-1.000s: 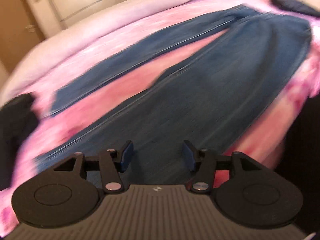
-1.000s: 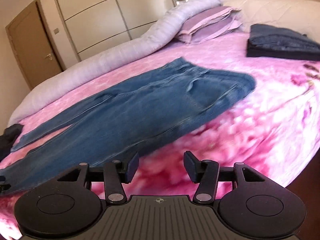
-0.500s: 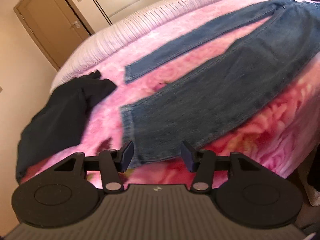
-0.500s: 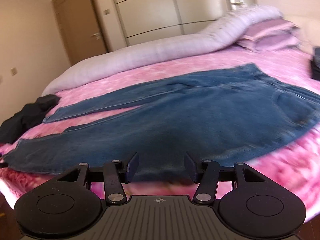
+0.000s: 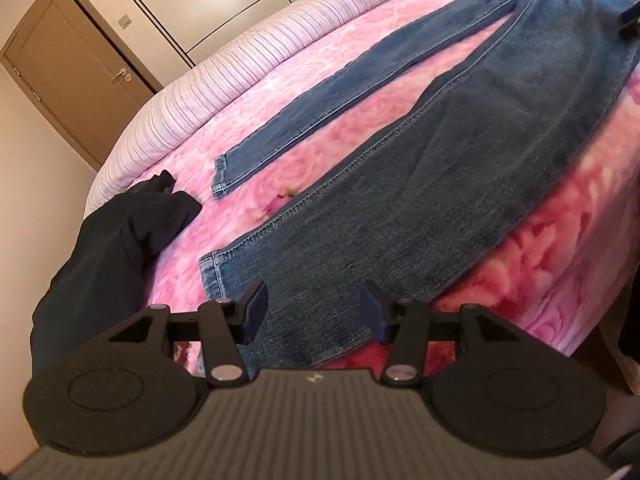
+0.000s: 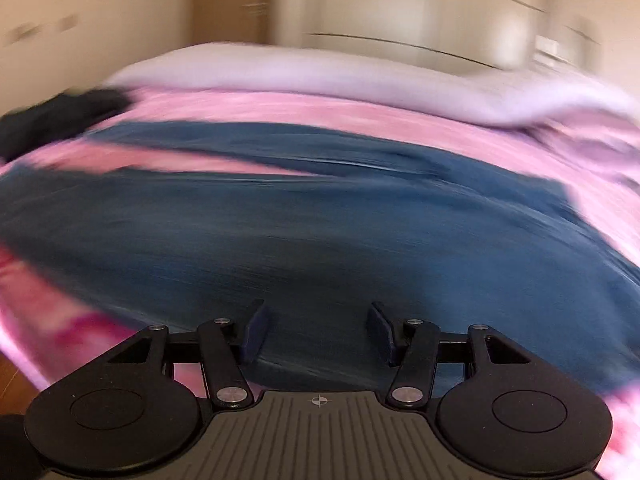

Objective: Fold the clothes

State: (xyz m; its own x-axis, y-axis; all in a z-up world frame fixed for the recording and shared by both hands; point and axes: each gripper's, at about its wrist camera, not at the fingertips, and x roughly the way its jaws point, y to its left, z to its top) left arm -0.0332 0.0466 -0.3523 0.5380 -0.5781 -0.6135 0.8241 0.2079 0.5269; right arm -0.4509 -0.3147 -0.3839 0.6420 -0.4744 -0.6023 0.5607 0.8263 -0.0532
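Right, from my left gripper (image 5: 312,312) outward: its jaws stand partly open with nothing clamped, and the hem of the near leg of the jeans (image 5: 420,208) lies just ahead between them, the cloth flat on the pink floral bedspread (image 5: 240,128); a crumpled black garment (image 5: 108,240) sits at nine o'clock, apart from the hem; the far leg's hem lies at about eleven o'clock. The jeans run long from that hem up toward one o'clock, where the waist lies, legs splayed in a narrow V. My right gripper (image 6: 316,332) is likewise half open and empty, hanging over the upper part of the near leg; that view is badly smeared, so I cannot tell whether the pads touch the denim. I judge the left hand nearer the hem and the right nearer the waist; the coming fold turns on that long axis.
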